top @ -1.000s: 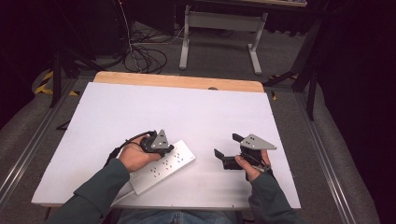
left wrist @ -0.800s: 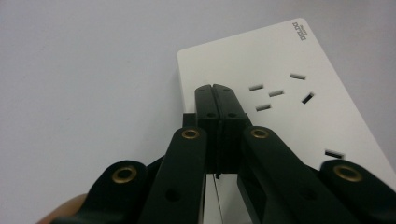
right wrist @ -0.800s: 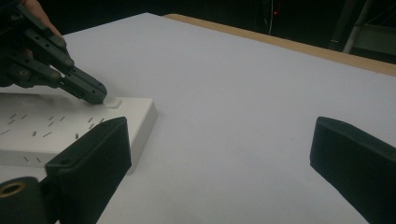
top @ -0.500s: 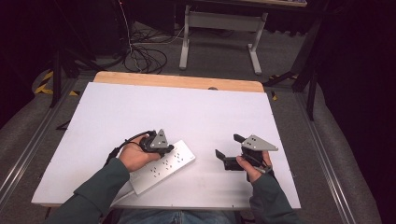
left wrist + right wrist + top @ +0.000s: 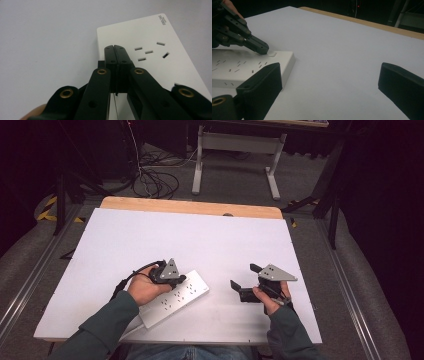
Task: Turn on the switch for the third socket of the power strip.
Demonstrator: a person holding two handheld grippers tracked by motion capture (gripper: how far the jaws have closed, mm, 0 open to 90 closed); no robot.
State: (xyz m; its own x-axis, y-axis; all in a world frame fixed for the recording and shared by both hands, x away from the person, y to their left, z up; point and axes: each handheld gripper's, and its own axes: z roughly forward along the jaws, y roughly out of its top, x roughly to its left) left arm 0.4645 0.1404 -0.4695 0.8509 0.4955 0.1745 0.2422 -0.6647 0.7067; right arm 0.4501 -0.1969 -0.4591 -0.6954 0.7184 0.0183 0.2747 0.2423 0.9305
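Note:
A white power strip (image 5: 176,299) lies slantwise on the white table top (image 5: 200,240), near its front edge. My left gripper (image 5: 184,280) is shut, with nothing between its jaws. In the left gripper view its joined tips (image 5: 115,48) rest on the strip's end (image 5: 160,57), beside a group of socket slots. The right gripper view shows those tips (image 5: 262,48) touching a small white raised switch (image 5: 271,53) on the power strip (image 5: 249,67). My right gripper (image 5: 244,276) sits on the table to the right of the strip, jaws wide open and empty (image 5: 329,72).
A wooden edge (image 5: 190,207) runs along the table's far side. Beyond it on the floor are tangled cables (image 5: 155,180) and a grey desk frame (image 5: 235,155). Metal rails (image 5: 350,285) flank the table on both sides.

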